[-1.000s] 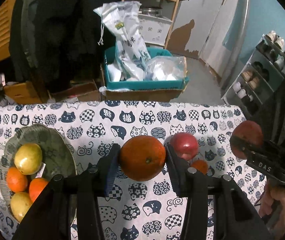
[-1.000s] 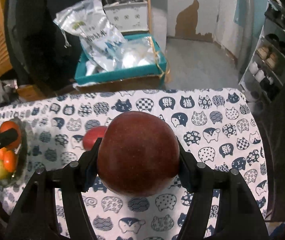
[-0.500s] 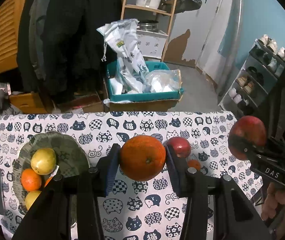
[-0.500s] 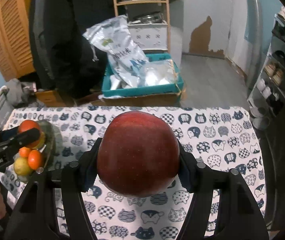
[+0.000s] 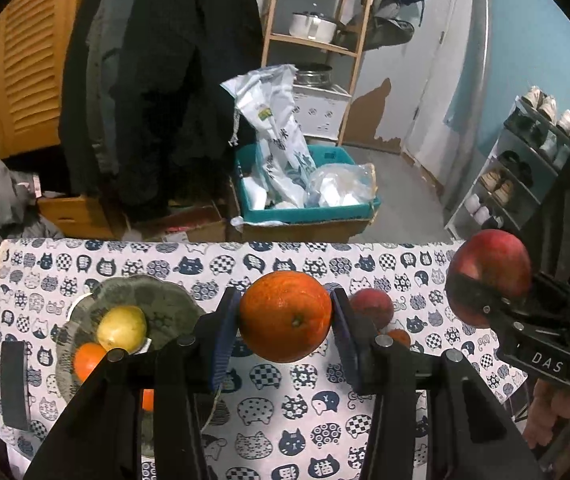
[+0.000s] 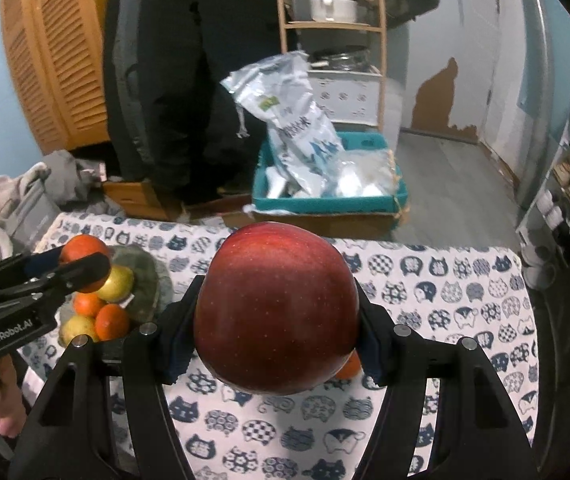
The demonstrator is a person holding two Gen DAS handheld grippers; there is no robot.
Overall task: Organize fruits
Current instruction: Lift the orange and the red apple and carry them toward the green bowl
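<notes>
My left gripper (image 5: 285,322) is shut on a large orange (image 5: 285,322) and holds it high above the cat-print tablecloth (image 5: 277,412). My right gripper (image 6: 277,320) is shut on a big red apple (image 6: 277,308), also held high; it shows at the right of the left wrist view (image 5: 489,276). A grey-green plate (image 5: 165,304) at the table's left holds a yellow fruit (image 5: 121,328) and small oranges (image 5: 89,360). A red apple (image 5: 373,306) and a small orange (image 5: 400,337) lie on the cloth behind the held orange.
A teal box (image 5: 305,212) with plastic bags stands on the floor beyond the table's far edge. A black flat object (image 5: 15,384) lies left of the plate. A shoe rack (image 5: 525,172) stands at the right, dark coats (image 5: 157,80) hang at the back.
Both grippers have risen with their fruit, so the table looks smaller and further below. The plate and loose fruit have not moved on the cloth.
</notes>
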